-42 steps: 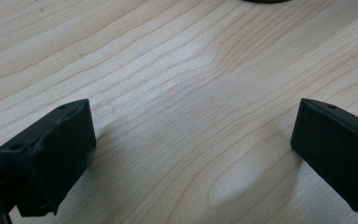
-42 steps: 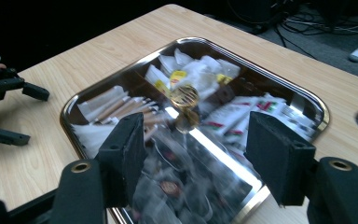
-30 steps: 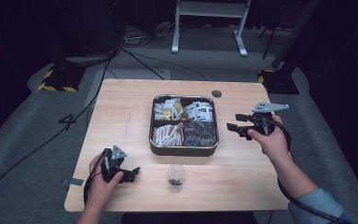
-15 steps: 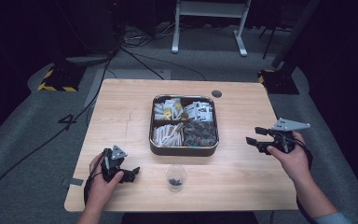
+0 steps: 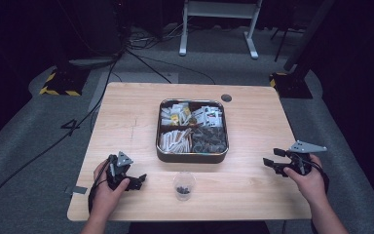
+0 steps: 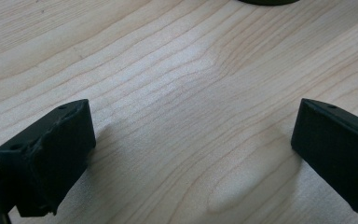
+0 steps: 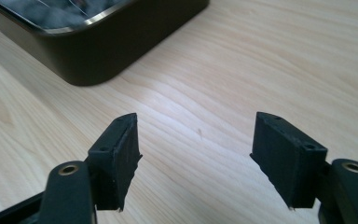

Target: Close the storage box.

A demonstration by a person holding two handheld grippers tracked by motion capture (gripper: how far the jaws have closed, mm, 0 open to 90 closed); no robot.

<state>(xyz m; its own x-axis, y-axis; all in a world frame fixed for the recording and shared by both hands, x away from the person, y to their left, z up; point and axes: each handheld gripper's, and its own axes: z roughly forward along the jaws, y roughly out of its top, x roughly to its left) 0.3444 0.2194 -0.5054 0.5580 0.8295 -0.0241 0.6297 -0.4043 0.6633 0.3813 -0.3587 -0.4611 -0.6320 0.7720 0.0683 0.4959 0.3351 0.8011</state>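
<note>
Tray: we saw the compartmented tin tray (image 5: 192,155) at mid-table, sachets and sticks in its four sections; its dark wall (image 7: 121,51) lay just ahead of our right jaws.
Cup: the small clear cup (image 5: 183,185) stood near the front edge, just before the tray and between our two hands, with a few dark pieces in its bottom.
Right gripper: we held the right gripper (image 5: 271,165) low over bare wood to the right of the tray, jaws spread with nothing between them; they had just been opening wider.
Left gripper: we rested the left gripper (image 5: 137,181) on the table (image 5: 253,195) left of the cup, jaws wide apart and empty, only wood grain between them.
Step in hand: we judged both hands were parked between picks.
Doing it well: we would have approached the tray from above, not across its rim, taken one item from a single section, and steadied the light cup, which looked easy to tip.
</note>
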